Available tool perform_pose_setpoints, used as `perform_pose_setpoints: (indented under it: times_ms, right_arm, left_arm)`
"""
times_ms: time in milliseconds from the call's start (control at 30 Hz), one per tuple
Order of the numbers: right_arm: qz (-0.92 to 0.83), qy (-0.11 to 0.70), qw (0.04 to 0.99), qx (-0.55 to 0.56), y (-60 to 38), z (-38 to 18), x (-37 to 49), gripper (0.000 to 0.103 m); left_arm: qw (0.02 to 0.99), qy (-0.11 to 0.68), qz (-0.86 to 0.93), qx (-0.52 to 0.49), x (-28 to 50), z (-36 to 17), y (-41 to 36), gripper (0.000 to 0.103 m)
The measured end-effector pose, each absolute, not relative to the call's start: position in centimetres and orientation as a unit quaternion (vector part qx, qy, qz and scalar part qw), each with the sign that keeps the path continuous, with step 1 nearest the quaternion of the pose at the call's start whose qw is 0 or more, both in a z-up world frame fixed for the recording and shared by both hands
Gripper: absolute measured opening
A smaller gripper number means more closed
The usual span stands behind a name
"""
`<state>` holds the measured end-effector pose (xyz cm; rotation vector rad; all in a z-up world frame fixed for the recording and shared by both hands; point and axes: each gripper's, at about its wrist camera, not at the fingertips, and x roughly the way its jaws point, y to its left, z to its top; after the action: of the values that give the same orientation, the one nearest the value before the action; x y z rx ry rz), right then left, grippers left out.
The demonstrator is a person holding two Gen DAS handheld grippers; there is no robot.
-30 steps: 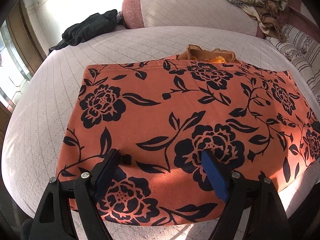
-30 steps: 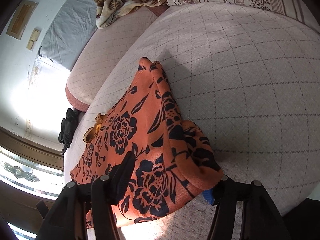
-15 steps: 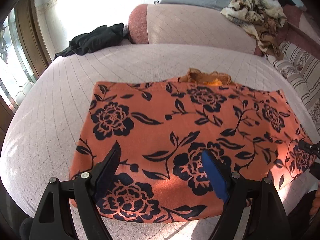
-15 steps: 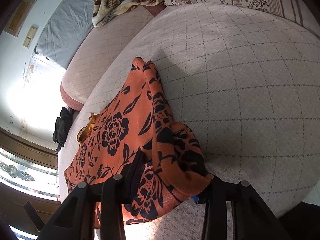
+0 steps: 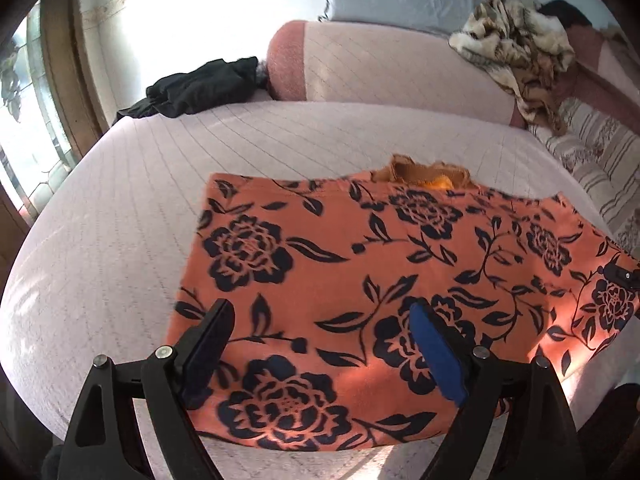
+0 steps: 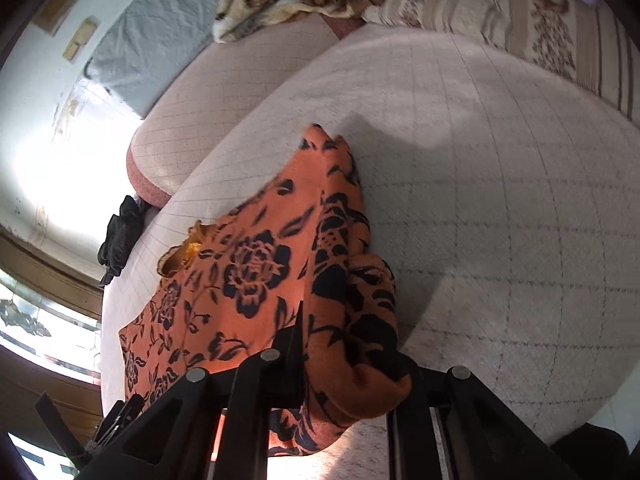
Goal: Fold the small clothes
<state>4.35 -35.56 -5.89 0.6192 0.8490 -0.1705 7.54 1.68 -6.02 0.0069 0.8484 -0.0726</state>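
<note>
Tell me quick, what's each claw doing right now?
Left claw: open, hovering over the orange cloth with black flowers, holding nothing.
Right claw: closed on that cloth's bunched edge.

Orange floral garment [image 5: 360, 280]: matt knit cloth; bed cover [image 5: 120, 220]: quilted fabric.

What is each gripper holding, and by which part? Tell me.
The right gripper clamps the orange floral garment by its bunched near corner; the left gripper is open, holding nothing.

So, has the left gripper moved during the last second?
Yes. The left gripper has pulled back from the orange floral garment, away from the pink bolster; it is open.
</note>
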Motion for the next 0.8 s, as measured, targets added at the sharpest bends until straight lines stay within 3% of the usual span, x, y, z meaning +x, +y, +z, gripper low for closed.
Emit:
perform_pose_setpoints:
  times_ms: [167, 267, 367, 467, 500, 800]
  right_arm:
    - [-0.01, 0.353, 0.921, 0.163, -25.2, 2.3, 6.6, 0.011]
    - [0.061, 0.341, 0.934, 0.087, -16.0, 3.8, 7.2, 0.011]
    - [0.127, 0.384, 0.914, 0.026, -7.1, -0.1, 8.0, 0.011]
    - [0.151, 0.506, 0.849, 0.008, -1.9, -9.7, 10.3, 0.013]
    - [0.152, 0.512, 0.845, 0.02, -1.5, -11.3, 10.4, 0.013]
    - [0.165, 0.41, 0.896, 0.053, -0.5, -0.7, 10.0, 0.011]
  left_arm:
    - [0.935, 0.338, 0.053, -0.088, 5.3, -2.1, 11.2, 0.09]
    - [0.935, 0.307, 0.116, -0.132, 4.2, -2.3, 16.5, 0.09]
    - [0.934, 0.271, 0.176, -0.155, 3.1, -4.1, 19.8, 0.09]
    - [0.92, 0.31, 0.185, -0.151, 4.2, -6.5, 20.8, 0.09]
    - [0.919, 0.314, 0.175, -0.16, 4.3, -6.7, 21.2, 0.09]
    - [0.924, 0.301, 0.163, -0.17, 3.9, -6.5, 21.5, 0.09]
